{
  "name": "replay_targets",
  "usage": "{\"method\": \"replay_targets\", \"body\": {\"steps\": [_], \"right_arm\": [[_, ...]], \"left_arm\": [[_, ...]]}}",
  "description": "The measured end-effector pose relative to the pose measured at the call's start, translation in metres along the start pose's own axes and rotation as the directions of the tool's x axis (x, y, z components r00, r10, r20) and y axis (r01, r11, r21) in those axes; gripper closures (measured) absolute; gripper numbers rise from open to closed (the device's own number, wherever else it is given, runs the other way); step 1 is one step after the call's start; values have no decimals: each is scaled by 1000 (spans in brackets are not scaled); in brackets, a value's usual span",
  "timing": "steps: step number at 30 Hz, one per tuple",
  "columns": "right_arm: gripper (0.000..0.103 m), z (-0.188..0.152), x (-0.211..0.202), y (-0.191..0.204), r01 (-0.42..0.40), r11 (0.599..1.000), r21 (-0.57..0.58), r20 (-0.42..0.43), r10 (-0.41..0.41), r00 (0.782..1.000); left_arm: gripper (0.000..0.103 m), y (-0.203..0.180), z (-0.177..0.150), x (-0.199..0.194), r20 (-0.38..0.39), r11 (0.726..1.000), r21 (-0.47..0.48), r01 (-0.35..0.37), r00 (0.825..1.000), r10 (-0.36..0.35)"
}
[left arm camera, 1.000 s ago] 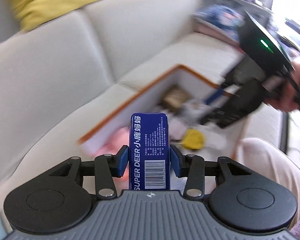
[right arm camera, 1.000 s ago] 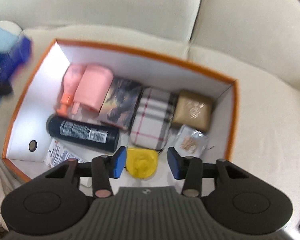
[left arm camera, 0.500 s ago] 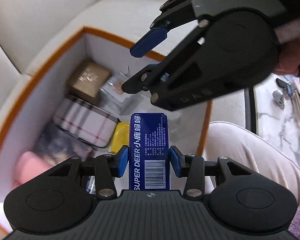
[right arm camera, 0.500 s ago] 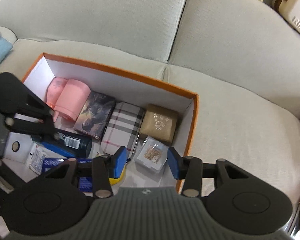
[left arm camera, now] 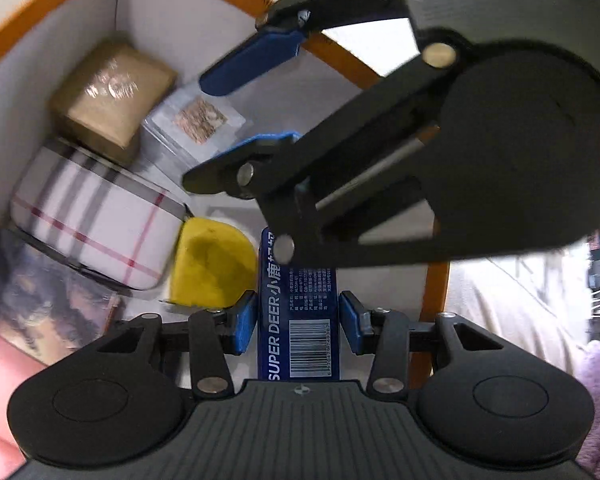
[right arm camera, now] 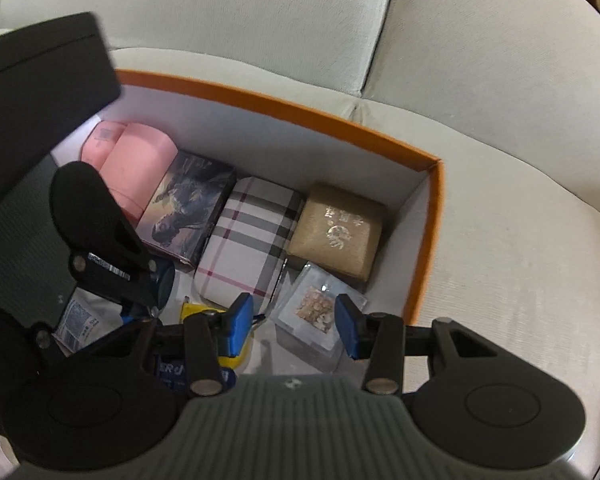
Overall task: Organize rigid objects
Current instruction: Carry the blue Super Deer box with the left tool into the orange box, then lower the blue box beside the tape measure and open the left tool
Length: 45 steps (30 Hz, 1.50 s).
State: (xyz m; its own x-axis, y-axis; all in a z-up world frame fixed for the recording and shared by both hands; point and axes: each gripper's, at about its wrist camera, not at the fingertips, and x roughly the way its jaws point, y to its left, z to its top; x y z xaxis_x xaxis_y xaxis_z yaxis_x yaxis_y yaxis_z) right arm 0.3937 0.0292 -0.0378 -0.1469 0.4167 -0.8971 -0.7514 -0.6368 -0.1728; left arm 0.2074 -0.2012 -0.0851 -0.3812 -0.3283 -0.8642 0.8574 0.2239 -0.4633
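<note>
A blue "SUPER DEER" box (left arm camera: 300,320) stands upright between the pads of my left gripper (left arm camera: 298,322), which is shut on it. It hangs low inside the orange-rimmed white box (right arm camera: 300,108), next to a yellow object (left arm camera: 208,268). In the right wrist view a strip of the blue box (right arm camera: 172,372) shows at the lower left, under the left gripper's frame. My right gripper (right arm camera: 294,326) is open with nothing between its pads and hovers over a clear packet (right arm camera: 320,308) at the box's right end. That right gripper (left arm camera: 256,108) crosses close above the blue box's top.
Packed in the box are pink bottles (right arm camera: 136,164), a dark picture box (right arm camera: 188,208), a plaid case (right arm camera: 252,240), a tan box (right arm camera: 340,232), a dark bottle (right arm camera: 164,284) and a white sachet (right arm camera: 78,320). Beige sofa cushions (right arm camera: 500,240) surround it. A person's leg (left arm camera: 500,312) lies to the right.
My left gripper tipped downward and sank into the box with the blue box in it. The right gripper drifted toward the box's right end and stayed open.
</note>
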Motion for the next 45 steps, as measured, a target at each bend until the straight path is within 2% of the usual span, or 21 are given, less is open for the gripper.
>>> {"method": "replay_targets", "body": {"steps": [3,6,10,13,18,25,29,31,33,34,37,42,45], "right_arm": [[56,2,3,3,1,1000,-20,1,-1,1000],[56,4,4,4,-2,1000,-26,0,2,1000],[55,5,5,6,2,999,-37,-5,-2,1000],[55,5,5,8,6,999,-47,-12,-7,1000],[55,4,4,10,9,999,-49,-28,-11,1000],[55,5,-6,11,18,999,-47,-34,-20,999],[52,1,-23,16,30,998,-46,-6,-31,1000],[50,-5,-33,19,37,999,-31,16,-37,999],[50,-9,-44,25,48,999,-6,44,-47,998],[49,-12,-50,30,53,999,3,55,-53,997],[46,-22,-61,42,63,997,40,90,-66,994],[46,-39,-75,71,73,991,111,152,-90,984],[45,-48,-81,90,85,986,146,187,-112,976]], "left_arm": [[53,10,-1,4,-8,998,-41,42,999,-43],[53,16,-5,9,-23,996,-70,50,998,-51],[52,19,-13,14,-35,995,-95,36,999,-40],[45,19,-20,11,-33,995,-99,9,999,-12],[44,15,-31,0,-18,994,-106,-6,1000,4],[44,-7,-54,-30,50,991,-106,-82,995,88],[44,-30,-78,-58,165,977,-148,-156,970,180],[44,-37,-93,-75,238,963,-184,-196,942,237],[44,-48,-113,-88,304,945,-230,-231,906,295],[44,-48,-82,-93,323,934,-258,-248,889,325],[44,-59,-95,-107,393,890,-345,-296,816,424],[44,-84,-132,-127,472,811,-456,-366,673,569],[44,-102,-156,-146,483,744,-536,-400,578,658]]}}
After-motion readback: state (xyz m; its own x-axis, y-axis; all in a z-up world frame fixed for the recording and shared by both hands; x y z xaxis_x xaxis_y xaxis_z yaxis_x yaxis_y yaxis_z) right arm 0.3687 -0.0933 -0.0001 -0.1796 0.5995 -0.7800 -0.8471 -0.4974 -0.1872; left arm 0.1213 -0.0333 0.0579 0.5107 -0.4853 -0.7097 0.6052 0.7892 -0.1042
